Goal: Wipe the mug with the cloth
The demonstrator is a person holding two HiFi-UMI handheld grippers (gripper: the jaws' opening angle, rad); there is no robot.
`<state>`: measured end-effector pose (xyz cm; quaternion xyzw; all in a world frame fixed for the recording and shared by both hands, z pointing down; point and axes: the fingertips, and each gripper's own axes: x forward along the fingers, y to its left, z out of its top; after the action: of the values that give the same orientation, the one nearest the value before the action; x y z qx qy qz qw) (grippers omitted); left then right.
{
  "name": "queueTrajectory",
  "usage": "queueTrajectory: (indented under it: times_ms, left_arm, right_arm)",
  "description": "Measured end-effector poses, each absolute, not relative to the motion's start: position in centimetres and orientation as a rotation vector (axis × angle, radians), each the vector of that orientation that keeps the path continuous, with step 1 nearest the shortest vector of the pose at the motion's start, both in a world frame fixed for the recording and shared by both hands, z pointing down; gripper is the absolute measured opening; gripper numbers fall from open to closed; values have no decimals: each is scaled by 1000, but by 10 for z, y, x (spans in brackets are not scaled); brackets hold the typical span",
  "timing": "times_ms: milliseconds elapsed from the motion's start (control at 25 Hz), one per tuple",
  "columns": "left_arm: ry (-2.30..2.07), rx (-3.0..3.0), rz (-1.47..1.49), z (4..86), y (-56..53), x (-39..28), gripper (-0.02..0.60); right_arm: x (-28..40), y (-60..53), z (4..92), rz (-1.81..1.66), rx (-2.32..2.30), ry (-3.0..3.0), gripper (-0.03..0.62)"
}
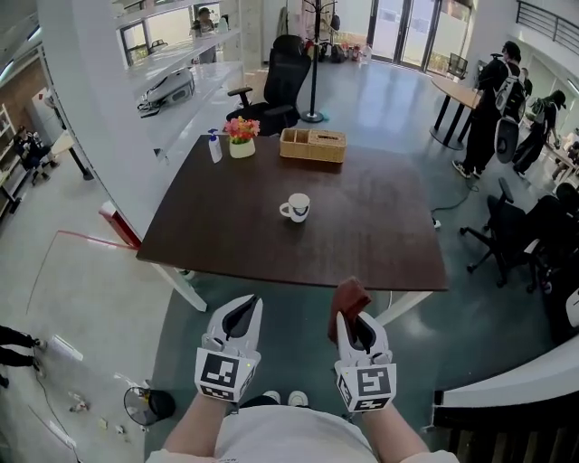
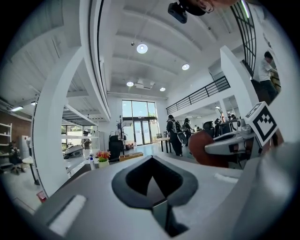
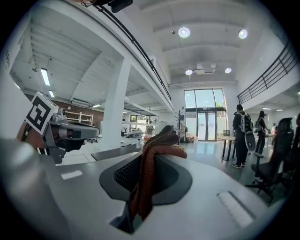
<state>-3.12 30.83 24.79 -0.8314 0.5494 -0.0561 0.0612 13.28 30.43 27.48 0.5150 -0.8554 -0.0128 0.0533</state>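
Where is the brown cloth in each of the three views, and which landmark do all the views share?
Head view: the cloth is at bottom centre, sticking up from the right gripper.
Left gripper view: it is right of centre, a brown lump at that gripper's tip.
Right gripper view: it is at centre, pinched between the jaws.
Shared landmark: the glass doors.

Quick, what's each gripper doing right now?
Left gripper: closed, empty.
Right gripper: closed on the cloth.
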Motion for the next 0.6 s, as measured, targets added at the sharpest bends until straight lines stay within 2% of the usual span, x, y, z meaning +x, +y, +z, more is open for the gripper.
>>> queueTrajectory:
  times_ms: [600]
  left_arm:
    - [1590,-2557,-149,245,326,-31,0]
  right_arm:
    - [128,323,272,-35,1620,-2568,77]
